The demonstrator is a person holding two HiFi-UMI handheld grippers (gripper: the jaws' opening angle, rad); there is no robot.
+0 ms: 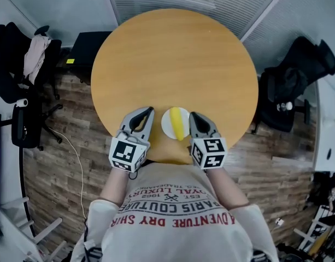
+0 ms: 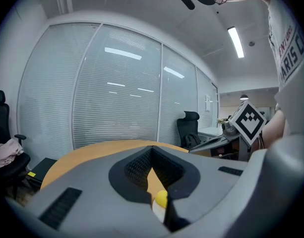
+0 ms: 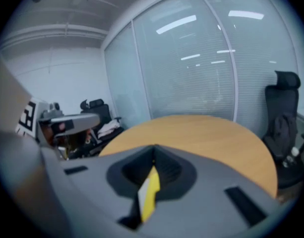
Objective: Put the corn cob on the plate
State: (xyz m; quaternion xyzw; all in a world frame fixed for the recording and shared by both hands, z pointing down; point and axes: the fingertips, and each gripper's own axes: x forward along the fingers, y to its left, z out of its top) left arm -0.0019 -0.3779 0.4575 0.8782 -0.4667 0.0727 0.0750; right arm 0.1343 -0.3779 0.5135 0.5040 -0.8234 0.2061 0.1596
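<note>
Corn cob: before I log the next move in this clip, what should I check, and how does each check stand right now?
1. Corn cob lies on the plate: ok.
2. Left tongs shut, holding nothing: ok.
3. Right tongs shut, holding nothing: ok.
4. Right tongs clear of the plate rim: cannot tell.
5. Plate sits wholly on the table: ok.

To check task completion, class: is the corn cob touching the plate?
Touching. The head view shows the corn cob lying across the white plate.
</note>
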